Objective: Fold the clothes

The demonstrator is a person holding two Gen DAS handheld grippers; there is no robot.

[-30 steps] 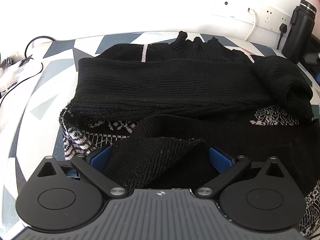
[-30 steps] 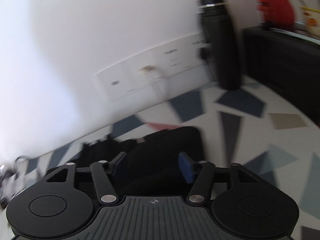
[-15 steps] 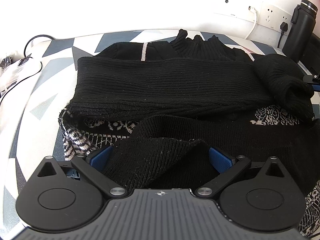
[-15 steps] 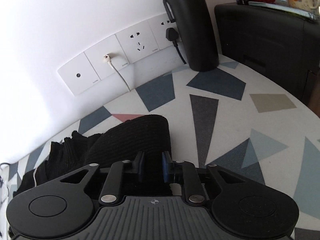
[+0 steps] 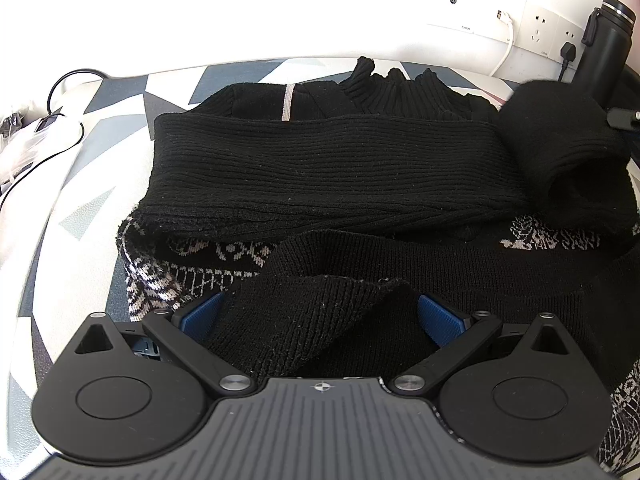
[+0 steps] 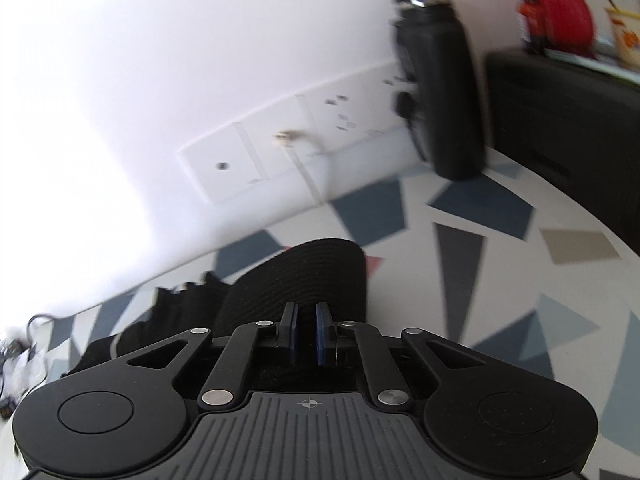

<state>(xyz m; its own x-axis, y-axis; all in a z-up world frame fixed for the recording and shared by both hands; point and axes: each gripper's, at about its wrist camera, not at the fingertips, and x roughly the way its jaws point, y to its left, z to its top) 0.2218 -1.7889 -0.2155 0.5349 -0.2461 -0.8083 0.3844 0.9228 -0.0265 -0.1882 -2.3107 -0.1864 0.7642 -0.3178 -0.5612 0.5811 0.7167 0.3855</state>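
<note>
A black ribbed sweater (image 5: 320, 176) with a black-and-white patterned band lies on the triangle-patterned table (image 5: 72, 216), one sleeve folded across its body. My left gripper (image 5: 320, 312) is open, its blue pads either side of a raised fold of the lower hem (image 5: 312, 312). My right gripper (image 6: 306, 336) is shut on the other sleeve (image 6: 304, 280) and holds it lifted; that sleeve shows in the left wrist view (image 5: 560, 148) as a raised loop at the sweater's right.
A black flask (image 6: 444, 88) stands by the wall sockets (image 6: 280, 152) at the back right, also in the left wrist view (image 5: 604, 48). A black box (image 6: 568, 128) with red items sits at right. Cables (image 5: 60, 92) lie at the table's left edge.
My right gripper closed on the sleeve and lifted it, the sleeve end rising at the sweater's right. My left gripper stayed open around the hem fold.
</note>
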